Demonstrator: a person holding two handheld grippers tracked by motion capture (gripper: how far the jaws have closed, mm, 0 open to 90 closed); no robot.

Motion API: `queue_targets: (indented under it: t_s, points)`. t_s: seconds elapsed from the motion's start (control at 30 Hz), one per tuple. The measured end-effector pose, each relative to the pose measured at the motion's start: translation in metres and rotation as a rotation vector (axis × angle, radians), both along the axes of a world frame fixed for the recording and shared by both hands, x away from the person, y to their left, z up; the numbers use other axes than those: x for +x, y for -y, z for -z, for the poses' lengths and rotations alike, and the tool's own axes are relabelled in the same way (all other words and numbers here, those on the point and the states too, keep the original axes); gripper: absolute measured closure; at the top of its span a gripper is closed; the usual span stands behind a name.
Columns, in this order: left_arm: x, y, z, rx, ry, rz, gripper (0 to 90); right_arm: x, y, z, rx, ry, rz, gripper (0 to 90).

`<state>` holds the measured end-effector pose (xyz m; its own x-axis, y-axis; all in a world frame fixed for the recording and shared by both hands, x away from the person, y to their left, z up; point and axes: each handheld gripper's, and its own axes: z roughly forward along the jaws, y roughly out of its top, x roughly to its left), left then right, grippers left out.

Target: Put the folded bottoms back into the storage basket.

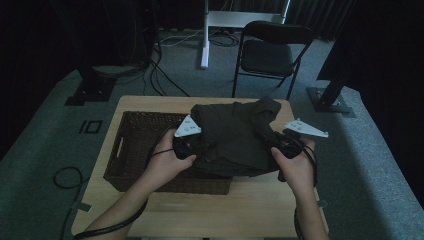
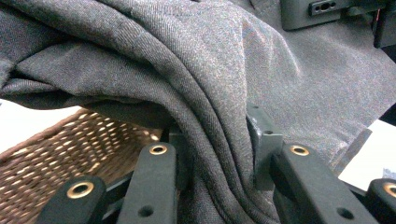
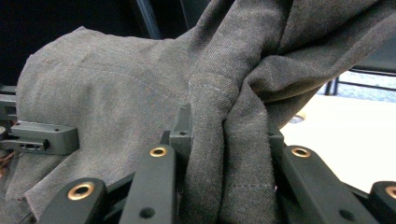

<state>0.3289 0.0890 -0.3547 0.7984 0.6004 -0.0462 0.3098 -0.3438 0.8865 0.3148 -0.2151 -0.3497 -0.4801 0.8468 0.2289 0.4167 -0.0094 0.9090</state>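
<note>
A dark grey folded garment (image 1: 232, 137) hangs between both grippers, above the right end of a brown wicker basket (image 1: 135, 150). My left gripper (image 1: 192, 147) is shut on the garment's left edge; thick folds of cloth (image 2: 212, 135) bunch between its jaws. At the garment's right edge my right gripper (image 1: 277, 145) is shut on a stitched fold (image 3: 233, 154). In the left gripper view the basket's woven wall (image 2: 60, 149) shows below the cloth. The left gripper's body (image 3: 39, 137) appears past the cloth in the right gripper view.
The basket sits on the left half of a light wooden table (image 1: 250, 205). A black folding chair (image 1: 270, 52) stands behind the table, and a white desk leg (image 1: 205, 35) stands farther back. Cables (image 1: 65, 177) lie on the grey carpet at left.
</note>
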Motion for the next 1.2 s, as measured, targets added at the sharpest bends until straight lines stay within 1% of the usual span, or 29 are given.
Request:
queue_targets:
  t_s: [0.1, 0.2, 0.27, 0.37, 0.43, 0.57, 0.67, 0.73, 0.8, 0.97, 1.1, 1.2]
  points:
    - [0.001, -0.013, 0.0, -0.007, 0.003, -0.007, 69.1, 0.004, -0.014, -0.002, 0.002, 0.002, -0.018, 68.2]
    - [0.002, -0.028, 0.001, -0.012, 0.004, -0.017, 69.1, 0.008, -0.027, -0.004, -0.006, 0.0, -0.035, 68.2]
    - [0.003, -0.037, 0.001, -0.008, 0.005, -0.028, 69.1, 0.012, -0.037, -0.004, -0.011, 0.002, -0.044, 68.2]
    - [0.004, -0.05, 0.002, -0.002, -0.003, -0.054, 69.0, 0.016, -0.051, -0.003, -0.018, 0.003, -0.062, 68.2]
    - [0.004, -0.058, 0.003, 0.001, -0.008, -0.077, 68.9, 0.019, -0.06, -0.002, -0.013, -0.004, -0.074, 68.2]
    - [0.006, -0.074, 0.006, 0.007, -0.007, -0.101, 68.9, 0.025, -0.077, 0.0, -0.016, -0.004, -0.091, 68.2]
    - [0.007, -0.084, 0.007, 0.017, -0.004, -0.116, 69.0, 0.028, -0.088, 0.003, -0.017, -0.008, -0.103, 68.2]
    - [0.007, -0.09, 0.008, 0.02, -0.016, -0.139, 68.9, 0.031, -0.095, 0.004, -0.017, -0.011, -0.111, 68.2]
    - [0.007, -0.097, 0.009, 0.031, -0.016, -0.153, 69.0, 0.033, -0.104, 0.006, -0.014, -0.015, -0.116, 68.2]
    - [0.009, -0.114, 0.013, 0.029, -0.023, -0.172, 68.9, 0.038, -0.121, 0.011, -0.002, -0.02, -0.13, 68.1]
    - [0.01, -0.124, 0.018, 0.037, -0.027, -0.202, 68.9, 0.04, -0.134, 0.016, -0.008, -0.018, -0.133, 68.1]
    - [0.011, -0.129, 0.025, 0.043, -0.034, -0.213, 69.0, 0.042, -0.142, 0.021, -0.008, -0.023, -0.134, 68.2]
